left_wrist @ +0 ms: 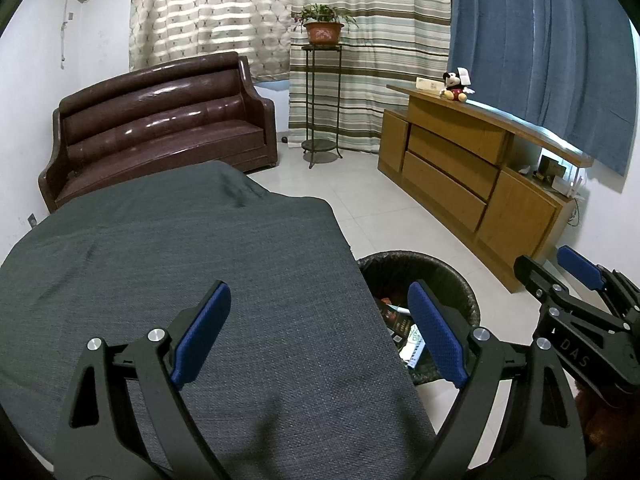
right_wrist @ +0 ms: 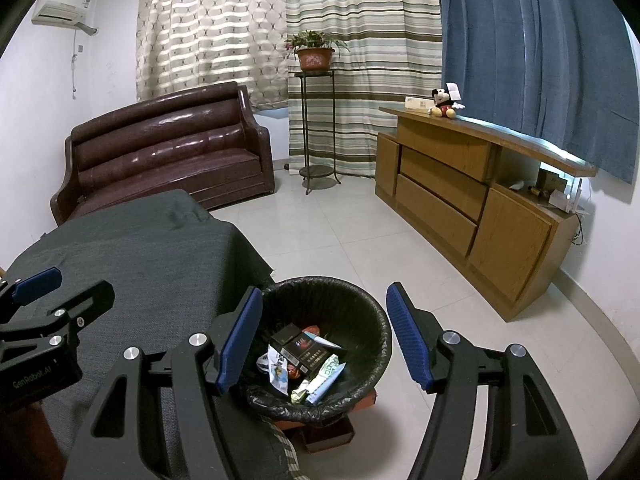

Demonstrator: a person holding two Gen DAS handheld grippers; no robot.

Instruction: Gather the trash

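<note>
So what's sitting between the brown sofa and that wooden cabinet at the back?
A tall metal plant stand with a potted plant on top, against the striped curtain. Otherwise bare floor tiles. Both wrist views show it.

Brown sofa (right_wrist: 168, 148), potted plant (right_wrist: 314, 50) (on stand), wooden cabinet (right_wrist: 472, 200).

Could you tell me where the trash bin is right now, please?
In the right wrist view the trash bin stands on the tiled floor beside the grey-covered table, framed by the open right gripper.

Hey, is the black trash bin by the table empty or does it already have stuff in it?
Partly filled. The trash bin holds a dark box and crumpled wrappers at the bottom of its black liner.
</note>
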